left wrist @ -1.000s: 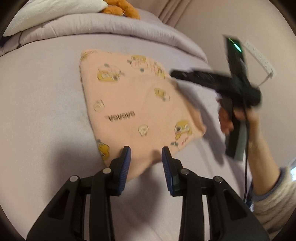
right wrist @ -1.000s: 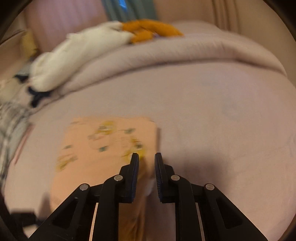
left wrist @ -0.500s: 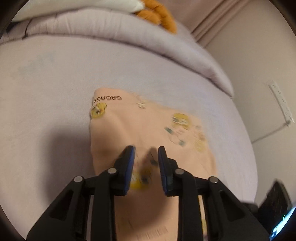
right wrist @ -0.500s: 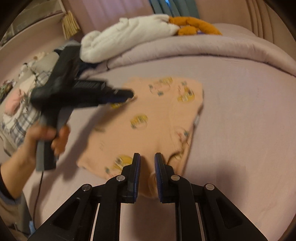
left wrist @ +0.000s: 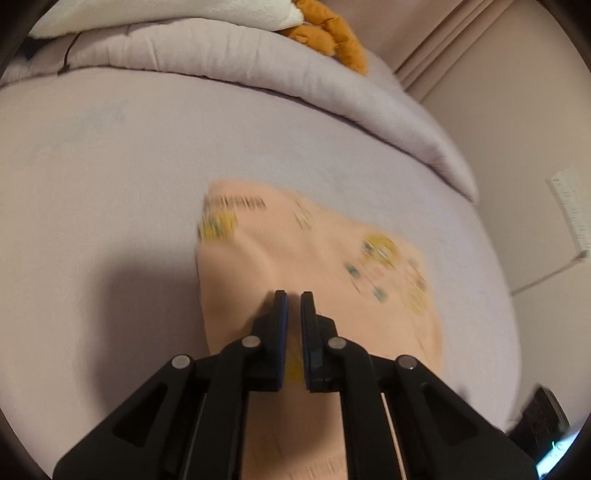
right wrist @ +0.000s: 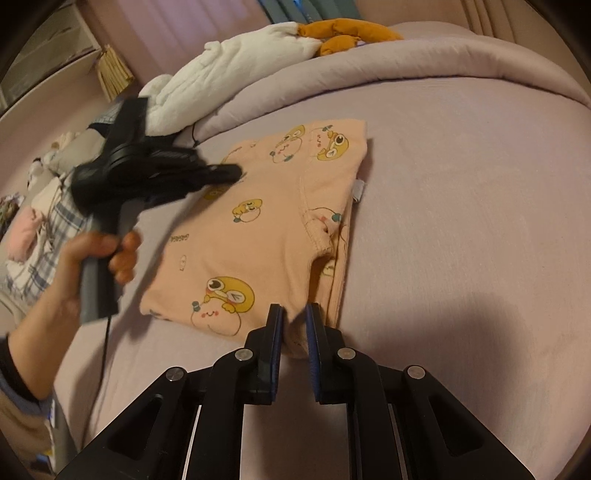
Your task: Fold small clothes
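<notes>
Peach garment (right wrist: 266, 229) pinched by left gripper (left wrist: 291, 317), right gripper (right wrist: 294, 325)

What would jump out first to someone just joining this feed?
The peach cartoon-print garment lies partly folded in the middle of the lilac bed. Both grippers meet it: the left gripper is shut on its left edge, and the right gripper pinches its near corner. Behind, a white pillow and an orange plush toy rest on the rolled duvet.
</notes>
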Demonstrator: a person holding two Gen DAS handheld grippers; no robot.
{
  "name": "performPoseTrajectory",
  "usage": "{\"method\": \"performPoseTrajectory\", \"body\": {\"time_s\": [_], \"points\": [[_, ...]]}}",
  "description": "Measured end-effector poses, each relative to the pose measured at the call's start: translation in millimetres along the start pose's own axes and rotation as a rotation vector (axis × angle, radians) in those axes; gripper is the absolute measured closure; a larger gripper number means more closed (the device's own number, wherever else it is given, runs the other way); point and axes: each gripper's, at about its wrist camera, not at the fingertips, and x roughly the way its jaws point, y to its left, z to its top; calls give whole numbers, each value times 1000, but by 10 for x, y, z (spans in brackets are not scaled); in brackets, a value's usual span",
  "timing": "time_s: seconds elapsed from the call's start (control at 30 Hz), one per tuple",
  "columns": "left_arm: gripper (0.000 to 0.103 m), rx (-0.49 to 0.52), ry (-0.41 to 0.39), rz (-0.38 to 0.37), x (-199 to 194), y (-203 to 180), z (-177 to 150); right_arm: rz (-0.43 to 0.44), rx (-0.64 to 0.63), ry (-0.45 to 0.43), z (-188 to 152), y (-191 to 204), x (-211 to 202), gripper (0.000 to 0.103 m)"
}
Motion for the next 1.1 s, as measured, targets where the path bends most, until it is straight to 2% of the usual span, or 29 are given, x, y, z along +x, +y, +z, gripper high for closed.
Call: {"method": "performPoseTrajectory", "body": {"time_s": [0.1, 0.17, 0.23, 0.33, 0.43, 0.5, 0.73, 1.1], "points": [[96, 64, -21, -16, -253, -82, -310, 8, 11, -20, -15, 45, -85, 89], [96, 123, -25, -15, -365, -165, -501, 35, 15, -71, 5, 97, -206, 89], [95, 191, -29, 5, -412, -257, -679, 58, 17, -125, 38, 155, -306, 89], [95, 265, -2, 55, -372, -356, -926, 74, 13, -133, 164, 285, -239, 89], [95, 258, -4, 65, -336, -312, -1059, -9, -14, -88, 210, 344, -27, 89], [95, 246, 2, 68, -364, -257, -1111, -71, 5, -3, 150, 316, 188, 89], [95, 265, 7, 86, -367, -251, -1194, -76, -6, -22, -95, 304, 54, 90], [95, 248, 18, 98, -458, -257, -1270, -63, -1, 18, -145, 239, 75, 90]]}}
